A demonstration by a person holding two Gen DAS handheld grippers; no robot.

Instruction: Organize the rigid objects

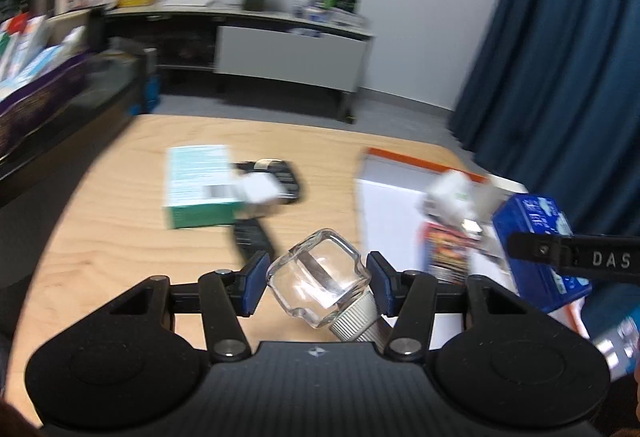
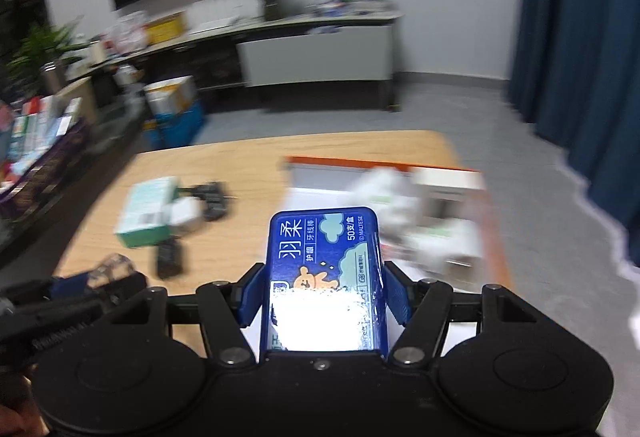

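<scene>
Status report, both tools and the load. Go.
Left tool shut on glass jar. Right tool shut on blue box. Both above wooden table; white tray ahead, already part full.

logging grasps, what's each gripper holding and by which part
Left gripper pinches the glass jar across its clear body; right gripper clamps the blue box by its long sides.

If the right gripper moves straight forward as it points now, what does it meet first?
Probably the white tray with the orange rim: the right gripper, shut on the blue rectangular box, points over its blurred white packages. Depth is unclear.
</scene>
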